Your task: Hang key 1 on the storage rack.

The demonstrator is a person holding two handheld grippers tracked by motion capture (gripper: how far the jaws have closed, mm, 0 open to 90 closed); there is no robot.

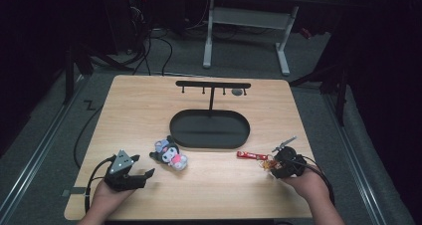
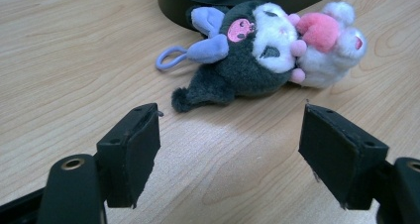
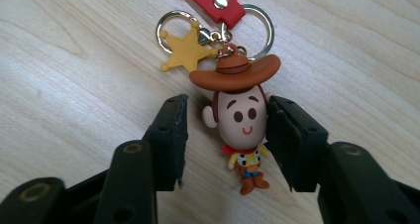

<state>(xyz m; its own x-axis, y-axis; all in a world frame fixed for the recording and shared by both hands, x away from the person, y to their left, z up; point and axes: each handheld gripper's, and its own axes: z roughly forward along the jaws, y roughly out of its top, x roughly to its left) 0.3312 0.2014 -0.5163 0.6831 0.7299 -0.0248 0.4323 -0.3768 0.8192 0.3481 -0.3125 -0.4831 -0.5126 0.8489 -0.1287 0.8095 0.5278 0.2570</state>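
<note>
While the wooden table (image 1: 149, 100) carries everything, its largest load is the black oval tray (image 1: 209, 129) at the centre, from whose far side a thin post rises to a hook bar (image 1: 213, 84). Just off the tray's near left rim lies a plush toy (image 1: 170, 154), dark grey and white with lilac ears and a pink patch, on its side with its loop (image 2: 167, 58) flat on the wood. The left gripper (image 1: 130, 177) rests near the front left edge with its jaws spread wide; in the left gripper view the plush lies beyond them, apart from both pads. Near the front right, the right gripper (image 3: 225, 127) points at a cowboy keychain (image 3: 241, 117) lying flat on the wood: its jaws stand half closed around the figure's head, the right pad at the cheek, the left pad with a gap. A red strap (image 1: 252, 156), two rings and a yellow star (image 3: 184, 51) lie beyond the hat.
</note>
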